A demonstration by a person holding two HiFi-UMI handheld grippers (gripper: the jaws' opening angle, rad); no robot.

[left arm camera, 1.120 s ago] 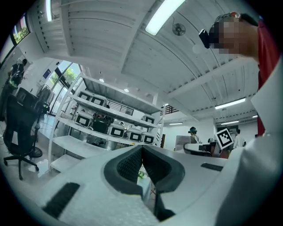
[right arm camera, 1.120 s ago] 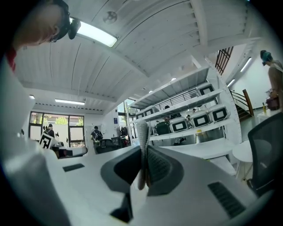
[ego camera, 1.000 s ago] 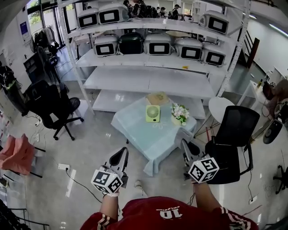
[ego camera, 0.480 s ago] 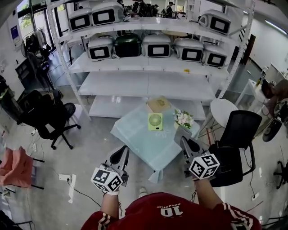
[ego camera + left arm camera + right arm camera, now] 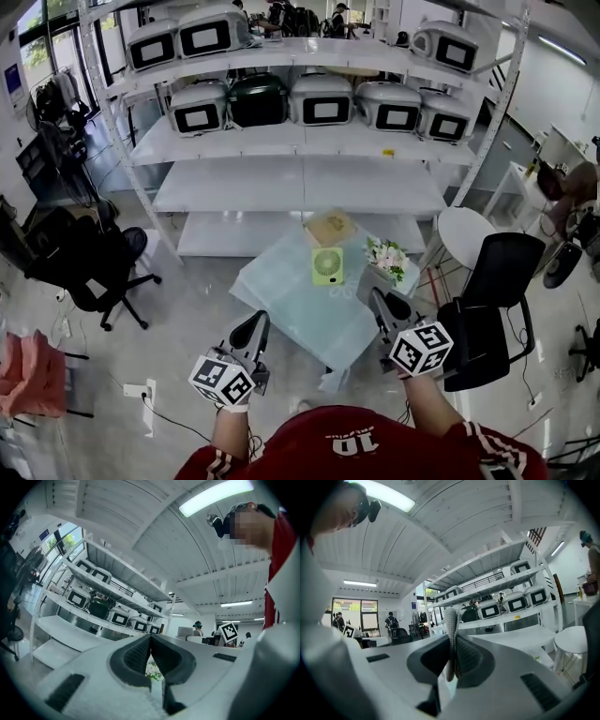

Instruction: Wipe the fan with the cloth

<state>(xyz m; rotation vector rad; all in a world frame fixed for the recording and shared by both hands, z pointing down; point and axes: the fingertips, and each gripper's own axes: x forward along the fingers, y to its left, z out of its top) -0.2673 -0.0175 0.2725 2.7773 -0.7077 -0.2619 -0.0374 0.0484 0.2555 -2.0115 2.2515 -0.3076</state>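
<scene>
**Head view.** The fan (image 5: 327,265) is a small desk model. It has a square, pale green housing with rounded corners and a circular grille set into its front face. It stands upright near the far edge of a low table (image 5: 281,305) covered with a smooth, pale blue cloth cover that hangs over the edges. A flat brown cardboard box (image 5: 329,228) lies just behind the fan, and a bunch of white flowers (image 5: 386,255) with green leaves stands just to its right. Both grippers are held in the air on the near side of the table, well apart from the fan.

**Left gripper view.** The left gripper (image 5: 150,640) has white moulded jaws lined with dark, ribbed pads. The pads meet at the tips, and nothing is caught between them.

**Right gripper view.** The right gripper (image 5: 452,644) is clenched on the cloth (image 5: 450,620). The cloth is a thin, pale grey fabric with a fine woven texture, and a folded edge of it sticks up above the pads.

**Background.** A white metal shelving rack (image 5: 300,183) carries rows of boxy white appliances (image 5: 323,98) with dark front panels. Black office chairs (image 5: 492,277) stand on a glossy floor.
</scene>
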